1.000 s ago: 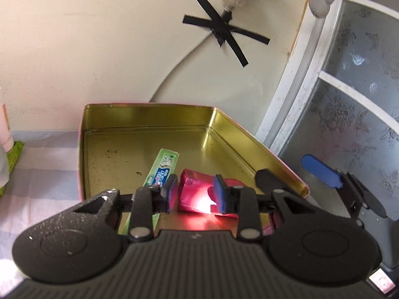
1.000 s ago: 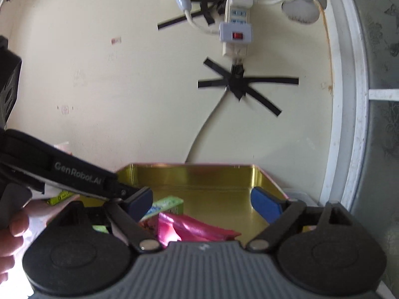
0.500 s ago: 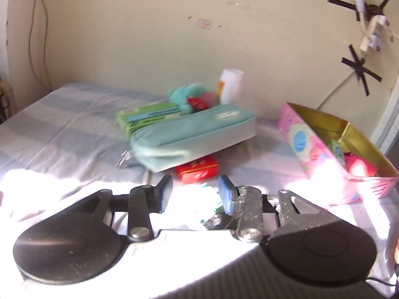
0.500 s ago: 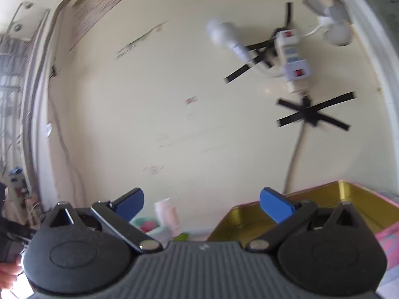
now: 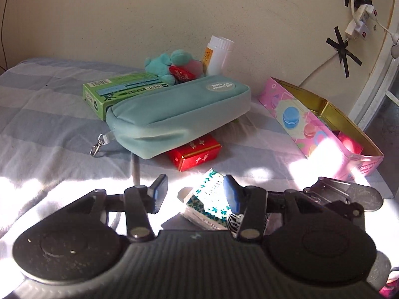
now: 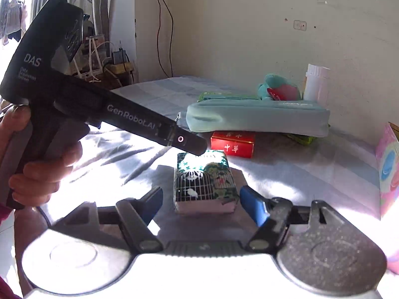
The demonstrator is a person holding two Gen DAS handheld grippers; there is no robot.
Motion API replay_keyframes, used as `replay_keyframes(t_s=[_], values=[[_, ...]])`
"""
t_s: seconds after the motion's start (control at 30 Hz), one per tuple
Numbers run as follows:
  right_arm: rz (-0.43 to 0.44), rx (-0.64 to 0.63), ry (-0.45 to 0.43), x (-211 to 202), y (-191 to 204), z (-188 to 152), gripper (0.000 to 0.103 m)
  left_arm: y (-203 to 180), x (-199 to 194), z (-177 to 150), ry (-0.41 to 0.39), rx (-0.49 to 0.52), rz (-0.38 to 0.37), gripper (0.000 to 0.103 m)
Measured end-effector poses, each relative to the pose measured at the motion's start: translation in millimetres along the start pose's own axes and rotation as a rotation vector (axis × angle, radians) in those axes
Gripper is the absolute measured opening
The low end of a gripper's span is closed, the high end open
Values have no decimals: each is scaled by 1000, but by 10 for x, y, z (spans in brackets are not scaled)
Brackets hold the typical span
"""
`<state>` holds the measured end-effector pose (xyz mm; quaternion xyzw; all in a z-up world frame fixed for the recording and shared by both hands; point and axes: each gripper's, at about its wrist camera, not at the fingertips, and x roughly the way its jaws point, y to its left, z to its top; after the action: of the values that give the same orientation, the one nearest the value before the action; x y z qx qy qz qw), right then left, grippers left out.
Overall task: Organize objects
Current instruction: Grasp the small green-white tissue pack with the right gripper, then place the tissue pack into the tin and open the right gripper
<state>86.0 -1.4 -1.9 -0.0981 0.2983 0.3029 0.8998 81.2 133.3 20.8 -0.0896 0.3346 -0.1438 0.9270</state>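
Observation:
A small patterned box with a birdcage print (image 6: 204,182) lies on the striped cloth; it also shows in the left wrist view (image 5: 207,201). My right gripper (image 6: 200,200) is open, its fingers either side of the box's near end. My left gripper (image 5: 195,195) is open just above the same box, empty. A pink tin with a gold inside (image 5: 321,124) stands at the right and holds a red packet (image 5: 348,142). A red box (image 5: 194,152) lies under a teal pencil case (image 5: 179,112).
A green carton (image 5: 119,89), a teal plush toy (image 5: 172,64) and a white bottle (image 5: 219,54) stand by the wall behind the pencil case. The left gripper's black body (image 6: 74,99) crosses the right wrist view. A power strip (image 5: 359,20) hangs on the wall.
Both grippers have left the gold tin and swung left and down to the cloth. They now hover at the patterned box. The red packet stays in the tin.

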Motion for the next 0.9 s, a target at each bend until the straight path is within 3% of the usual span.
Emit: replay_keyframes(t_s=[0.13,0.4,0.57,0.73,0.9], values=[[7,15,42,82,-51,-10,58,-13,42,-79,25,-13,-64,41],[-20,-27,-15,-261,-62,-220,55,-267,-152,-153,-1,-25,-112,32],[-112,-11,-118,-677,-246,-258,54,-767,-195,119,-65,74,-158,31],[-219,37,-214,-1218,-705,-206,54,-1370,-76,494,-119,182,-217,31],[-316,90,-226,-1575,-1250,-165,54,-1968,276,790,-142,271,-251,31]])
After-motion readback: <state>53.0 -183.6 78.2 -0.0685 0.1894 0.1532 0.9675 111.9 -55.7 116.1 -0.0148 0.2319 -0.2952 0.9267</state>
